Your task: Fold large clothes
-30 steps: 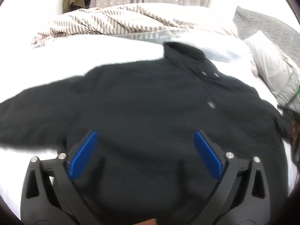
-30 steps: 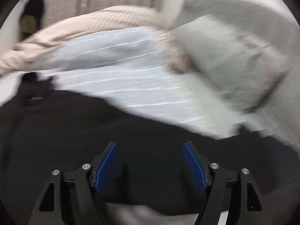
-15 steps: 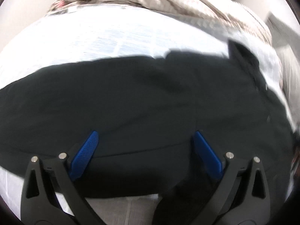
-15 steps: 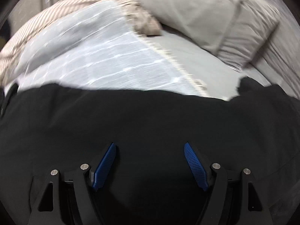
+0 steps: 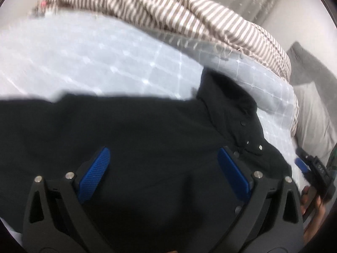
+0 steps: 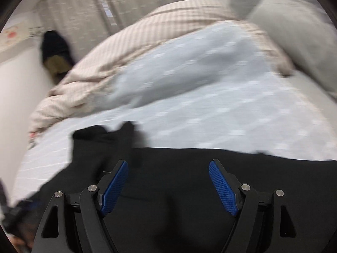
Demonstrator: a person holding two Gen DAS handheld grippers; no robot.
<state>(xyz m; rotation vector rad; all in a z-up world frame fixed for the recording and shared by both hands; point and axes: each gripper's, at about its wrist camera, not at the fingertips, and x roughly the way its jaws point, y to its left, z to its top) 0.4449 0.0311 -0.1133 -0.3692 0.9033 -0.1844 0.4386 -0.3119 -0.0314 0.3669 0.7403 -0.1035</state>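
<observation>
A large black button-up garment (image 5: 147,130) lies spread on the bed; its collar (image 5: 227,88) and buttons show at the right of the left wrist view. It also fills the lower half of the right wrist view (image 6: 189,168), collar at the left (image 6: 101,135). My left gripper (image 5: 163,164) is open just above the garment's body. My right gripper (image 6: 168,177) is open over the dark cloth, holding nothing. The right gripper also shows at the right edge of the left wrist view (image 5: 316,168).
The bed has a pale blue grid-patterned sheet (image 5: 84,59) (image 6: 210,97). A striped beige blanket (image 5: 168,16) (image 6: 118,50) is bunched at the back. Grey pillows (image 5: 311,109) (image 6: 294,38) lie at the right. Curtains (image 6: 126,0) hang behind.
Both grippers have swung toward the collar: the left view now shows collar and buttons closer at right, the right view now shows the collar at left. Both stay open.
</observation>
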